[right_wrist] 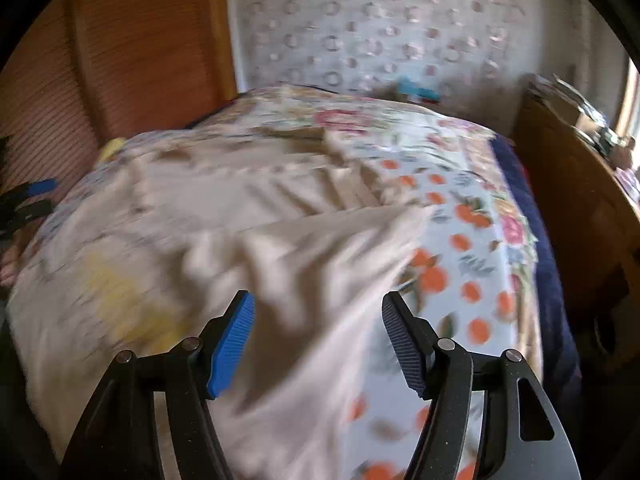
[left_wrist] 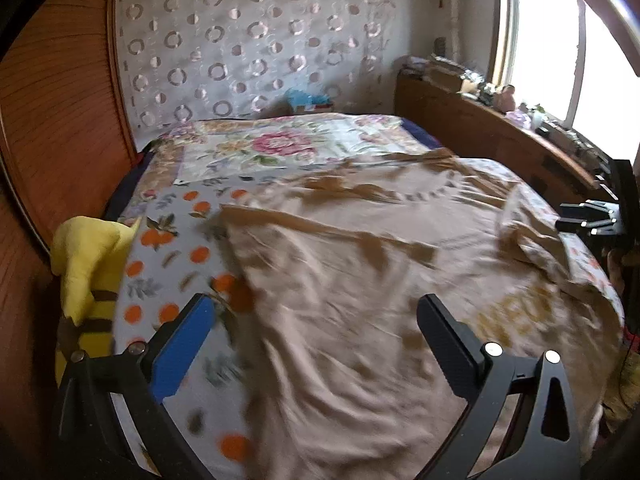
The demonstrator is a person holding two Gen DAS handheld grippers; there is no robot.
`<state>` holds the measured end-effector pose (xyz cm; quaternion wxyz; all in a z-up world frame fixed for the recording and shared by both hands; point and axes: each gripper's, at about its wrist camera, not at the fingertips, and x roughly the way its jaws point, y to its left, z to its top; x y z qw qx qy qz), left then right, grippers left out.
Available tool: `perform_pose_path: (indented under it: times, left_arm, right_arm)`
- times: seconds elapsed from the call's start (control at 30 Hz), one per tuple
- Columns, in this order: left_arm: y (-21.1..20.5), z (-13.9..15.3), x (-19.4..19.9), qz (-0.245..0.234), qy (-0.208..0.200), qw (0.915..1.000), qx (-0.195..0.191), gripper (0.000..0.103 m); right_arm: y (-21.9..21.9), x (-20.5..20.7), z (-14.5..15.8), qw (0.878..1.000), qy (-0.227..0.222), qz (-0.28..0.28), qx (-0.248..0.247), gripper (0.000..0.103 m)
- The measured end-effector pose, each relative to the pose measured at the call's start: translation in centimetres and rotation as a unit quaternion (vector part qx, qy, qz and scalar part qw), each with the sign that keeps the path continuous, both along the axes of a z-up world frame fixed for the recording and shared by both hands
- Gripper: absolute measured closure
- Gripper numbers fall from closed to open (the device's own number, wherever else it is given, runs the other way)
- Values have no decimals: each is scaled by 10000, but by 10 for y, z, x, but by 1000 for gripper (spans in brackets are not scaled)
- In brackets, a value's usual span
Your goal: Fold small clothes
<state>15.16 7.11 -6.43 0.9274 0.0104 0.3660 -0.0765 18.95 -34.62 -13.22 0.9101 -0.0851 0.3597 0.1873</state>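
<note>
Both grippers point forward and down at the bed [left_wrist: 208, 184], blur smearing most of the cloth in both views.

Left gripper [left_wrist: 316, 320]: jaws spread wide, blue pad on its left finger, dark pad on its right. Nothing between them; the pads press on nothing. It hangs over the near left part of the beige garment [left_wrist: 360, 280], where the garment's edge meets the orange-print sheet [left_wrist: 168, 248].

Right gripper [right_wrist: 318, 332]: jaws apart too, blue pad one side, dark ribbed pad the other. Beige cloth lies in the gap under them, but neither pad touches it, so no grip. In the left wrist view this gripper shows at the far right edge, fingers pointing in over the garment's right side. A bit of the person's hand is dimly visible under it, too dark to say more.

The beige garment lies spread out and wrinkled across the middle of the bed, on top of the orange-print sheet, with a floral quilt [left_wrist: 280, 144] beyond it toward the wall.

Writing: yellow lettering [left_wrist: 524, 316] printed on the garment near its right side, too blurred to read. No other label legible.

Yellow plush toy [left_wrist: 88, 264] with brown straps sits at the bed's left edge, just beside the left gripper. Wooden headboard shelf [left_wrist: 480, 128] at the right, cluttered, under the window.
</note>
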Motion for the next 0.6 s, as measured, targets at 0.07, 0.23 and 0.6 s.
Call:
perform_pose_path:
  times: [0.07, 0.23, 0.6]
  left_arm:
    - [9, -3, 15, 20, 107, 9999, -54, 9]
    - [23, -9, 45, 91, 315, 9994, -56, 12]
    - [47, -32, 106, 297, 653, 9974, -4, 15]
  right_arm:
    - [-10, 23, -5, 9997, 66, -193, 95, 35]
    - [-18, 80, -17, 9982, 407, -403, 193, 36]
    - [-17, 114, -28, 9997, 222, 71, 47, 69]
